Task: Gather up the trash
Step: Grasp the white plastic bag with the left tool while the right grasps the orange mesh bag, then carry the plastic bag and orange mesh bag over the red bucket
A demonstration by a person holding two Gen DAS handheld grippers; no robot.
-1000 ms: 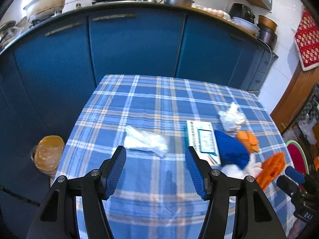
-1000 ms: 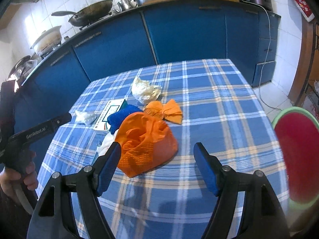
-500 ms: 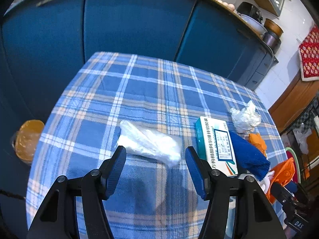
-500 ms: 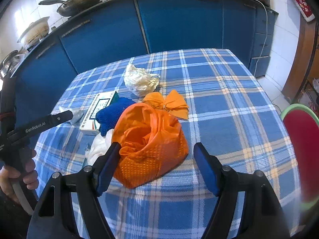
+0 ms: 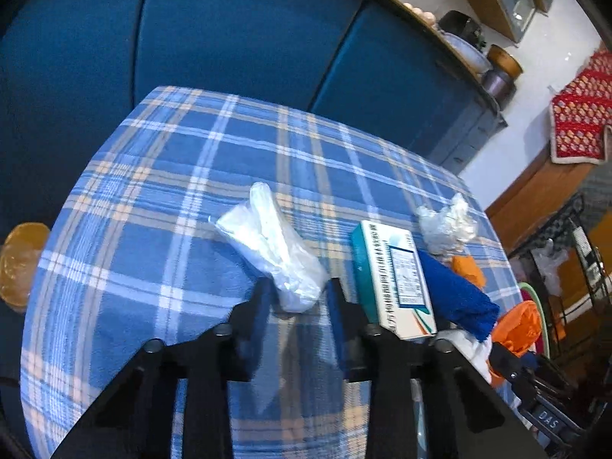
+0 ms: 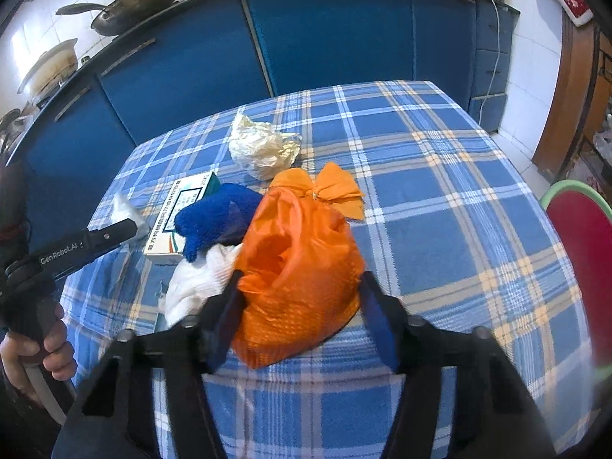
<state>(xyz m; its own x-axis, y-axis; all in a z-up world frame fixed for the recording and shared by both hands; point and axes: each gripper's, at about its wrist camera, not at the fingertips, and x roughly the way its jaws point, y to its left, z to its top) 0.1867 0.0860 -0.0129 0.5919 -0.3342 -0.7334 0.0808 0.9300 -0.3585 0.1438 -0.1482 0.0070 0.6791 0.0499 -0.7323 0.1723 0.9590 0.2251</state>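
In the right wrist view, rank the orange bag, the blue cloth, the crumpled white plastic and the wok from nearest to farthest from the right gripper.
1. Orange bag: between the right gripper fingers.
2. Blue cloth: just beyond the bag, to the left.
3. Crumpled white plastic: farther back, mid-table.
4. Wok: on the counter behind the table, far left.

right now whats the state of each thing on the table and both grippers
left gripper: closing on the clear plastic bag, lying flat
right gripper: open around the orange bag, mouth open, slumped
medicine box: closed, lying flat
white wrapper: crumpled
blue cloth: bunched on the box
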